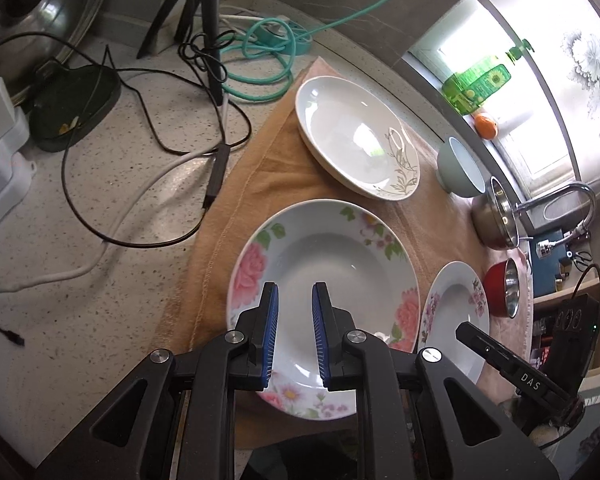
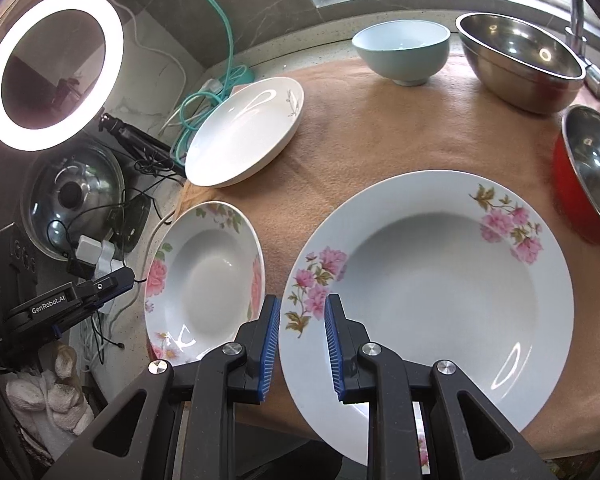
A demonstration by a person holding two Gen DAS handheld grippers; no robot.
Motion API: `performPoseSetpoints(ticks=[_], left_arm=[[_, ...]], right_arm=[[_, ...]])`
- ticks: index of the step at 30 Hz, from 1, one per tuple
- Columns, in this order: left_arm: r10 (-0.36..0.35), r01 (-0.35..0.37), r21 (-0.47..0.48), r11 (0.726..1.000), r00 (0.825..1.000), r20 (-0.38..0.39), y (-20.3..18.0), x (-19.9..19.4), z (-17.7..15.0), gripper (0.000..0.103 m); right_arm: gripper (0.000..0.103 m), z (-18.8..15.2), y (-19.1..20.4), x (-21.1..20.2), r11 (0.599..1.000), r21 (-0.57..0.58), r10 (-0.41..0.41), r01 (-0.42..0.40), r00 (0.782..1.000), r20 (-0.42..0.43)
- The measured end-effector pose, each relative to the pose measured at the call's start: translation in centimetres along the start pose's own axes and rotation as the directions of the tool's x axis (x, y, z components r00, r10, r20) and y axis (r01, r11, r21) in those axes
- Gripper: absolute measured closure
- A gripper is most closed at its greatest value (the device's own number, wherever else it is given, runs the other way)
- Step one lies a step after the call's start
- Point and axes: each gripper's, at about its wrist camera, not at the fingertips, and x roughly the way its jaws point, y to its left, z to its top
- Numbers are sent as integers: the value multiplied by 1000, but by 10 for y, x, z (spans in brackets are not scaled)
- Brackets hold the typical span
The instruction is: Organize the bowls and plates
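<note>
Speckled desk (image 1: 112, 208) carries a tan towel (image 2: 364, 128) where our dishes sit. We hold the left claw (image 1: 294, 300) open over the rose plate (image 1: 324, 248); our right claw (image 2: 300, 316) gapes at the pink-flower plate (image 2: 440, 280) beside it. Behind the rose plate lie a white plate (image 1: 352, 136) and blue bowl (image 2: 402, 52).

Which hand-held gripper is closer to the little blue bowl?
Hard to say. The light blue bowl sits at the towel's far edge. The right hand-held gripper hovers over a purple-flowered plate, the left hand-held gripper over a pink-flowered plate.
</note>
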Motion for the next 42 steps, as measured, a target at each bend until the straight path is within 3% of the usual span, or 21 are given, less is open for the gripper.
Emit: performPoseSetpoints(ticks=[7, 9, 11, 37, 42], left_arm=[[21, -20, -45, 999, 1000, 9, 19, -4, -8, 88], [28, -28, -52, 998, 1000, 9, 23, -4, -9, 88], [27, -27, -56, 998, 1000, 4, 26, -3, -10, 88], [17, -20, -66, 998, 998, -53, 37, 14, -12, 88], [12, -16, -67, 998, 998, -61, 37, 17, -13, 88]], right_arm=[[81, 5, 21, 16, 998, -65, 9, -11, 999, -34], [73, 7, 26, 19, 997, -78, 8, -11, 999, -37], [71, 8, 30, 21, 996, -92, 7, -10, 999, -39], [74, 21, 40, 59, 989, -144, -37, 23, 995, -93], [82, 22, 41, 63, 989, -150, -32, 16, 994, -105]])
